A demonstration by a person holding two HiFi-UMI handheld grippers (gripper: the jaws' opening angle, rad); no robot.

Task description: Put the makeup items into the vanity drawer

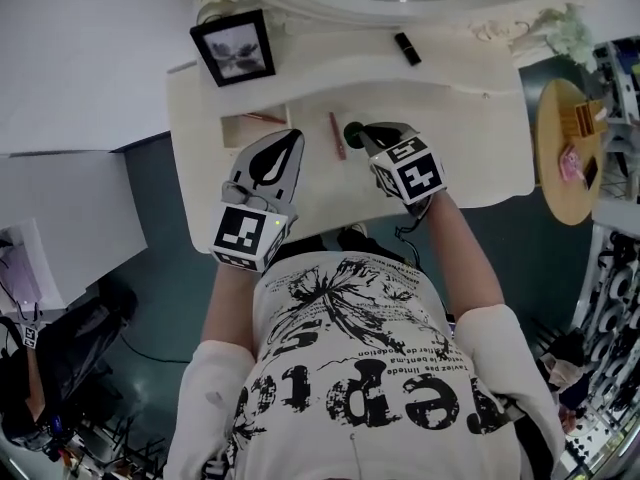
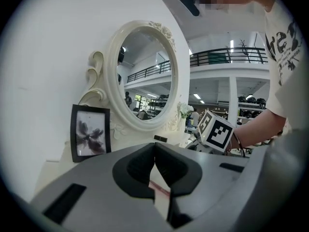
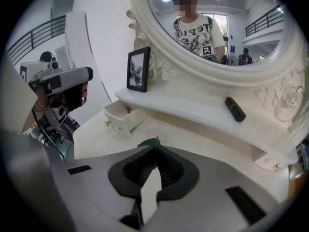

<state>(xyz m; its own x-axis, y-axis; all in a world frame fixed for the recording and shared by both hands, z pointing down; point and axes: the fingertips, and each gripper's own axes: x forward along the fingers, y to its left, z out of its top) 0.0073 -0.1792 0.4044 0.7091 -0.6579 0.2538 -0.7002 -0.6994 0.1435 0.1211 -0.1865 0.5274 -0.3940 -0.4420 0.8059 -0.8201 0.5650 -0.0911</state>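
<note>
- The right hand-held gripper (image 3: 154, 148) is closed on a green item (image 3: 148, 143), over the counter (image 1: 470, 148).
- The left hand-held gripper (image 2: 154, 149) is closed and empty, just beside the open drawer (image 1: 250, 126).
- A pink pencil (image 1: 337, 135) lies on the counter between both grippers.
- A black tube (image 1: 407, 48) lies on the shelf (image 3: 193, 108).
</note>
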